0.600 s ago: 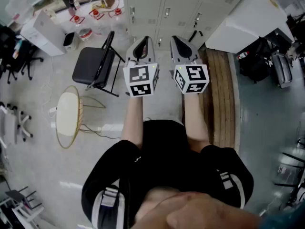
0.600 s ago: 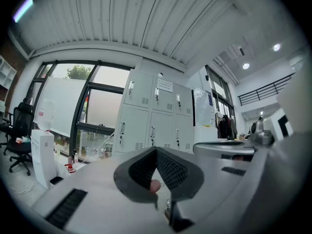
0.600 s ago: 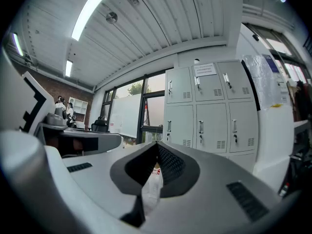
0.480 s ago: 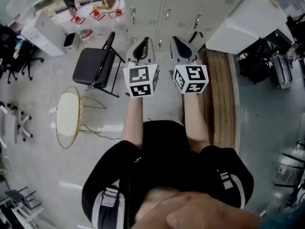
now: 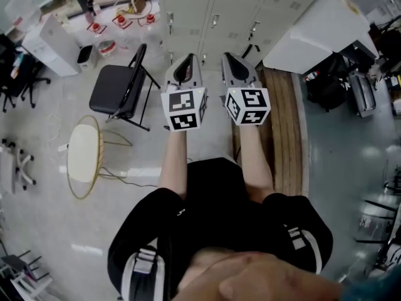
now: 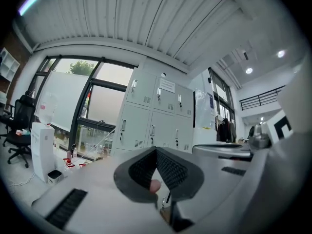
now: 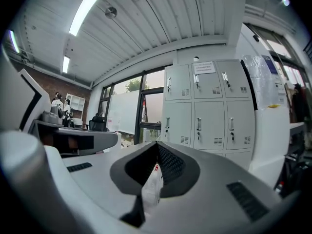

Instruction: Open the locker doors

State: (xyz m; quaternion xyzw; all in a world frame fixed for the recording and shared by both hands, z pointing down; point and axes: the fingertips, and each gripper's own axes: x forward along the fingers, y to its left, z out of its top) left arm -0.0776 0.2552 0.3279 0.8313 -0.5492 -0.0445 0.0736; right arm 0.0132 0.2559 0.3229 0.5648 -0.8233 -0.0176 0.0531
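Biggest change: the whole head view has slid a bit vs a moment ago. The floor, folding chair (image 5: pixel 118 85) and round stool (image 5: pixel 83 155) at left have all drifted left, and the white cabinet (image 5: pixel 313 33) at far right has come in toward centre. I read that as the person turning or stepping, not things moving.

The lockers (image 5: pixel 213 5) stand at the far end, straight ahead, w/ the window to their left and the white cabinet to their right. They sit a touch lower in the frame than before, so prob. slightly nearer, but well apart from both grippers. Every door in view is shut, so no door has been opened yet.

Arms are much as they were, side by side and level, both aimed at the lockers. The wooden strip (image 5: pixel 285 124) on the floor runs along near right.

L gripper (image 6: pixel 156 149): jaw tips meet, nothing pinched. A small pinkish blob shows in the gap behind the tips; can't tell what it is.

R gripper (image 7: pixel 157 143): jaws fully together, empty. Only floor clutter shows thru the gap.

Door handles (image 7: pixel 198 124) are small and vertical, one per door, none touched.

Meaning for the task: approach phase only. The gap needs closing, then a jaw must part to take a handle.
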